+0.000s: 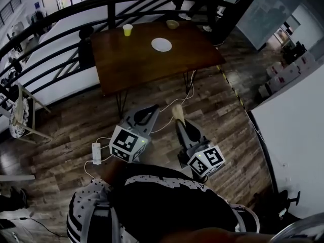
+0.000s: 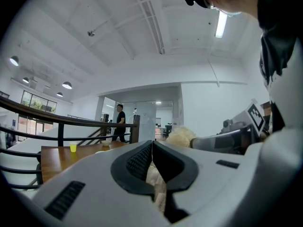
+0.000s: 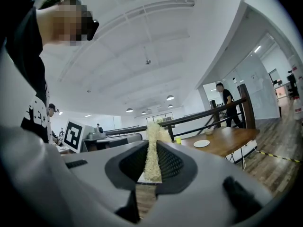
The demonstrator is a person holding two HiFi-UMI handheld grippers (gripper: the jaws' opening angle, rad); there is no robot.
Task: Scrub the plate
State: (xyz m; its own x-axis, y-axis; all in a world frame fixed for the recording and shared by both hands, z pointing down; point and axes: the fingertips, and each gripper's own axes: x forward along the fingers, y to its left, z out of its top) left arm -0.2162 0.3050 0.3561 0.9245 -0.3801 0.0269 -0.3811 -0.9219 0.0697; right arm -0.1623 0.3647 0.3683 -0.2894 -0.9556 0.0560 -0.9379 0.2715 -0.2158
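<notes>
Wood fills the head view: a plank floor under me and a dark desk (image 1: 131,59) well ahead. The plate (image 1: 161,44) lies flat on the desk, with a cup (image 1: 127,30) and a bowl (image 1: 172,24) near the far edge. Both grippers hang over the floor, well apart from the plate. The left gripper (image 1: 153,109) points forward, and the right gripper (image 1: 180,123) beside it carries a pale scrubber (image 1: 176,110) at its tip. A white cable (image 1: 191,86) runs from the desk across the floor towards a power strip (image 1: 96,152).

In the left gripper view the fingers are clenched, tips meeting on nothing. A pale patch shows lower in the gap; I cannot tell what it is. The desk and cup (image 2: 73,147) sit far off to the left.

In the right gripper view the fingers grasp the scrubber (image 3: 153,134) edge-on, its frayed top standing above them. The plate (image 3: 201,143) lies beyond on the desk.

As I judge it, scrubbing has not begun, and the approach comes first. The cable lies across my path and could catch a foot. The plate rests loose on smooth wood, so a hard stroke could skate it towards the edge unless the left fingers release and brace its rim. The scrubber is pinched along a thin strip, so sideways pressure could fold it or pull it free.
</notes>
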